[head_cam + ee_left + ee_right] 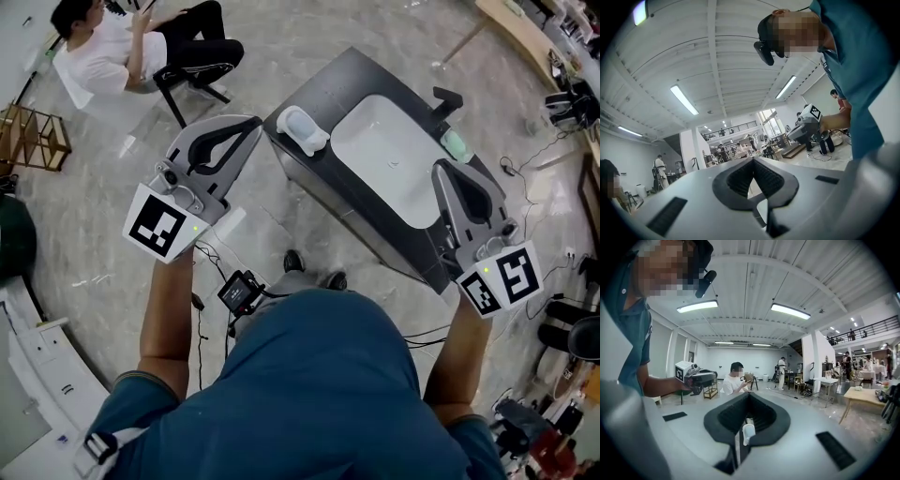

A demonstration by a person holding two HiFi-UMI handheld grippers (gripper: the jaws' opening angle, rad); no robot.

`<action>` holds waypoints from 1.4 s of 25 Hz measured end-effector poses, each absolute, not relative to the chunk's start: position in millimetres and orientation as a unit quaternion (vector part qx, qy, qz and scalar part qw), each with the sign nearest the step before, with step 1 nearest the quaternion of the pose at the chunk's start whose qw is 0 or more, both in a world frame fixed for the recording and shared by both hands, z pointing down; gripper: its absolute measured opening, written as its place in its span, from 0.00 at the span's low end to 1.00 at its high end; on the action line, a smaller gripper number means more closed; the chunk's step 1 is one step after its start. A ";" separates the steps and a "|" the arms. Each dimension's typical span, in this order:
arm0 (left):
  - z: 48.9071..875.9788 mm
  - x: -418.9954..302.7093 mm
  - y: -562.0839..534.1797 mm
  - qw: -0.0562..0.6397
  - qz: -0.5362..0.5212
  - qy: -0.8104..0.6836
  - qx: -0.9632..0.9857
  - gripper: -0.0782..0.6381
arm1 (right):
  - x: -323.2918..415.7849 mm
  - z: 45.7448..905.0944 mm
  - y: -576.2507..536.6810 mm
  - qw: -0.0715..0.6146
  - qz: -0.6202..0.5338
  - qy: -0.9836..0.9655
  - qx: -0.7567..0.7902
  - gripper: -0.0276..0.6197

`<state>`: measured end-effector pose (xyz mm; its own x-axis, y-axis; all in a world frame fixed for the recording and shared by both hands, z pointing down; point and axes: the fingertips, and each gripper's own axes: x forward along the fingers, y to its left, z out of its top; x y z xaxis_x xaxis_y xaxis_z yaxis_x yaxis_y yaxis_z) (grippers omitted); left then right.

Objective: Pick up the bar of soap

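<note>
Bar of soap (455, 144): a small, pale-green, rounded block lying flat on the dark worktop (352, 75), just beside the white basin's (389, 159) right rim, near the black tap (446, 99), its near end hidden.

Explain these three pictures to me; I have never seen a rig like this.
There is no robot here. A person holds a tool in each hand: the left hand-held gripper and the right hand-held gripper. Each carries a cube with square markers. The head view comes from a camera on the person's head, looking down. The two gripper views come from cameras riding on the tools, looking along their jaws into the room. Ahead stands a dark cabinet with a white sink. A pale green soap lies to the right of the basin and a white object to its left. Both pairs of jaws are together and hold nothing.
</note>
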<state>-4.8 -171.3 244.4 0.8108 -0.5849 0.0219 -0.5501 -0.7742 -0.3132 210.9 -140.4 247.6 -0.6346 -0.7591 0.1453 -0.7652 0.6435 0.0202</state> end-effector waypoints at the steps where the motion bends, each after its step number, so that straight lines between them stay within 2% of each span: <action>1: 242.7 -11.5 -177.4 0.146 -0.054 0.301 -0.941 0.11 | 203.1 248.3 -147.5 0.071 0.023 -0.903 0.424 0.06; 18: 252.4 -45.8 -222.0 0.125 -0.044 0.324 -0.937 0.11 | 150.4 294.9 -223.3 0.095 0.051 -0.915 0.389 0.07; 28: 258.4 -36.2 -256.2 0.131 -0.074 0.360 -0.921 0.11 | 139.3 339.6 -280.2 0.112 0.075 -0.936 0.326 0.07; 35: 249.9 -50.1 -259.7 0.143 -0.049 0.361 -0.920 0.11 | 113.9 376.8 -291.2 0.139 0.097 -0.936 0.307 0.07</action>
